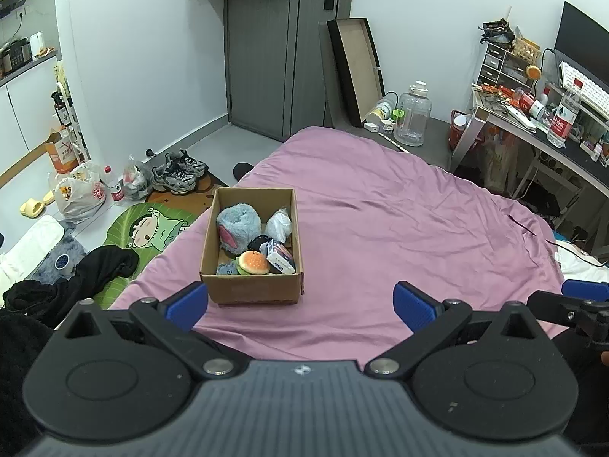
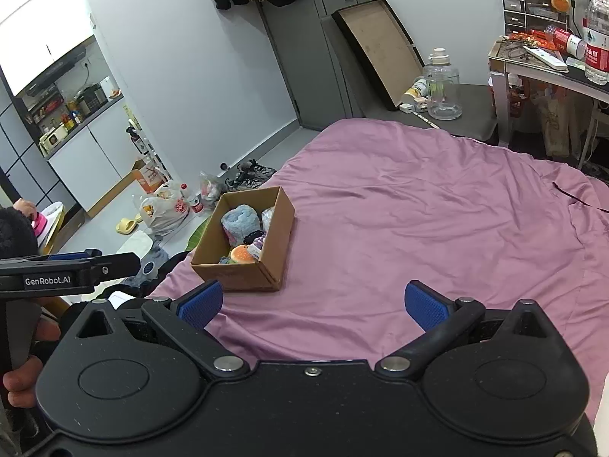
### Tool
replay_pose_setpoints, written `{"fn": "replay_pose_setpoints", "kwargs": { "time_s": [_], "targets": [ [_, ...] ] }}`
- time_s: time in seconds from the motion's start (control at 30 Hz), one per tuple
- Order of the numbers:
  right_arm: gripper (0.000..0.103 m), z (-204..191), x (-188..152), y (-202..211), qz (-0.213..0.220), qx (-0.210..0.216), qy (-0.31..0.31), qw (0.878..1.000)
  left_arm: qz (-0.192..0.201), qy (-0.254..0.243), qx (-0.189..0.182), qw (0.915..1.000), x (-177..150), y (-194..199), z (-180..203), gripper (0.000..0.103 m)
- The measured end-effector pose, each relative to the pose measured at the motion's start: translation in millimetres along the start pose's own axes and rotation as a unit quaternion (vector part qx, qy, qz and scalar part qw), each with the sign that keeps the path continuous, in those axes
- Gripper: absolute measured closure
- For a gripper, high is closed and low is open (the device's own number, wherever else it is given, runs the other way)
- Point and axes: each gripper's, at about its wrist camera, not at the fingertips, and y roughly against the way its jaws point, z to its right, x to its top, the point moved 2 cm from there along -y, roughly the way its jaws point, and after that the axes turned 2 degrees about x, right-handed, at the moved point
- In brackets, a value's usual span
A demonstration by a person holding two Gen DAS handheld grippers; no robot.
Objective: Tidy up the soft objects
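Resting on the pink bedspread (image 1: 380,209) at the 11 o'clock position of the left wrist view, one open cardboard box (image 1: 252,283) is recorded near the bed's left edge. Inside it, the following are counted: one large blue plush roll (image 1: 238,226), one burger-shaped plush (image 1: 253,262), one small blue plush (image 1: 227,269) in the near corner, one clear plastic bag (image 1: 279,222), one dark item (image 1: 259,243) that cannot be identified, and one printed packet (image 1: 281,261). All items are contained below the rim.

Two hand-held grippers are noted. The left hand-held gripper (image 1: 300,304) is held with jaws spread wide and nothing between the blue pads (image 1: 188,302). The right hand-held gripper (image 2: 312,304) is likewise spread wide and empty. Both are held above the bedspread, short of the box.

From 12 to 3 o'clock of the box, bare bedspread is observed, wrinkled and unobstructed. At 9 o'clock the bed edge drops to a cluttered floor (image 1: 99,224). A desk surface (image 1: 567,152) stands beyond the bed at 2 o'clock.
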Motion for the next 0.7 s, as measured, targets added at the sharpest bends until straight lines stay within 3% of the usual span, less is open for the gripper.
{"fn": "replay_pose_setpoints", "kwargs": {
  "time_s": [0.7],
  "targets": [
    [0.000, 0.3, 0.5, -1.0, -0.002, -0.003, -0.001, 1.000, -0.002, 0.002, 0.002, 1.0000, -1.4, -2.4, 2.0, 0.000]
  ]
}}
